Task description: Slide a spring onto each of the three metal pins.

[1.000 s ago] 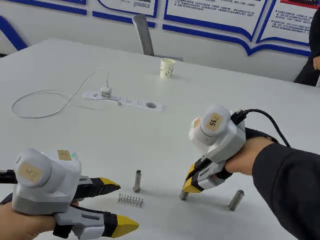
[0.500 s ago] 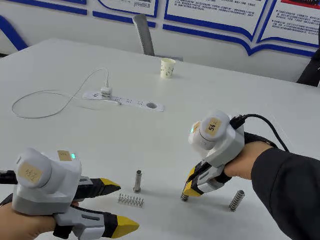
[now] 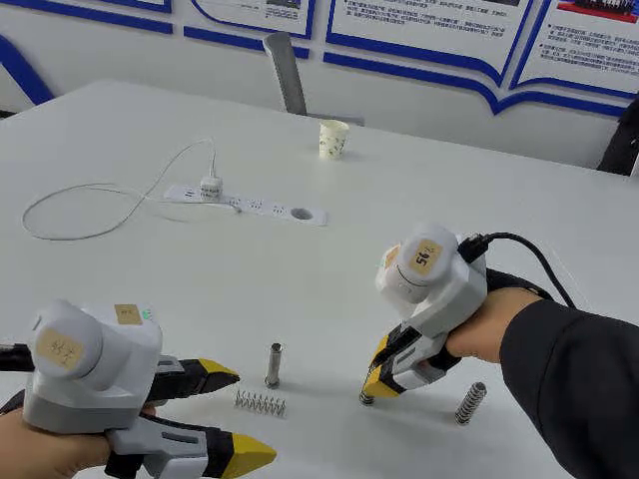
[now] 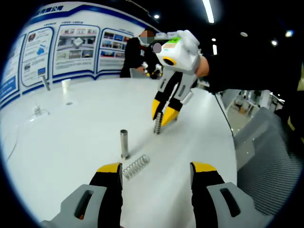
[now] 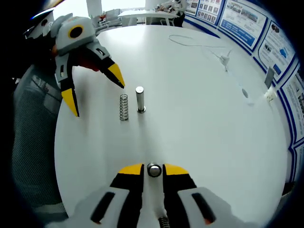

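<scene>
My right gripper [image 3: 381,379] [image 5: 153,170] is shut on the top of an upright metal pin [image 5: 153,169] that carries a spring [image 3: 367,396] [image 4: 157,124]. To its left stands a bare pin [image 3: 274,363] [image 4: 124,144] [image 5: 139,99], upright on the white table. A loose spring [image 3: 260,402] [image 4: 136,166] [image 5: 123,107] lies flat beside that pin. Another pin wearing a spring [image 3: 469,401] stands, slightly tilted, to the right. My left gripper [image 3: 232,411] [image 4: 156,168] [image 5: 94,92] hovers open just short of the loose spring, nothing between its jaws.
A white power strip [image 3: 250,203] with a looping cable [image 3: 80,205] lies mid-table, and a paper cup [image 3: 333,138] stands further back. A chair back [image 3: 288,70] rises behind the table's far edge. A person [image 3: 624,140] stands at the far right.
My right gripper has sunk a little towards the table on its pin. The left gripper, bare pin and loose spring have stayed put.
</scene>
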`<move>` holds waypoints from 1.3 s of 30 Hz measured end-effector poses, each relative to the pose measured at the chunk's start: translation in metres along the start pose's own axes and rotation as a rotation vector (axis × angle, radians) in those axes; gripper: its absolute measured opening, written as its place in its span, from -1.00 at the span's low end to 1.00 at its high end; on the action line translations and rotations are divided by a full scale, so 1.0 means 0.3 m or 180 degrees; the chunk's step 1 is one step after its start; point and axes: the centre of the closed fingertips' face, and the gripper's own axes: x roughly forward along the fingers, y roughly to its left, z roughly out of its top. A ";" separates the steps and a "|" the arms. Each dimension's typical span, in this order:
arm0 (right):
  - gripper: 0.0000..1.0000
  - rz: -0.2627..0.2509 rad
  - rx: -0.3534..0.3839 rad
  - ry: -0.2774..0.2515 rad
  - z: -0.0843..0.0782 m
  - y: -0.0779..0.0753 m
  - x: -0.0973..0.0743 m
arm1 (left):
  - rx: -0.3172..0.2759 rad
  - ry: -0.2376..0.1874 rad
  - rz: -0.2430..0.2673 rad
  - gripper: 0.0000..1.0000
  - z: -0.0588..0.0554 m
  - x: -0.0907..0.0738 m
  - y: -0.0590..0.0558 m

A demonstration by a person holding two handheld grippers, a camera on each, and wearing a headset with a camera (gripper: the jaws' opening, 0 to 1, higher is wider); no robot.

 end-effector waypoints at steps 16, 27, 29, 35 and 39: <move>-0.38 -0.0103 0.0004 -0.0095 0.019 -0.011 -0.014 | 0.0004 0.0004 0.0006 0.17 -0.001 -0.002 0.002; -0.26 -0.0128 -0.0022 -0.0235 0.065 -0.002 -0.033 | 0.0005 0.0003 0.0003 0.17 -0.002 -0.002 0.003; -0.26 -0.0121 -0.0039 -0.0256 0.076 0.004 -0.036 | 0.0004 0.0000 0.0004 0.17 -0.001 -0.002 0.003; -0.27 -0.0087 -0.0110 -0.0272 0.104 0.024 -0.033 | 0.0006 -0.0003 0.0003 0.17 0.001 -0.002 0.002; -0.28 -0.0069 -0.0139 -0.0267 0.114 0.037 -0.027 | 0.0002 -0.0009 0.0012 0.17 0.003 -0.003 0.004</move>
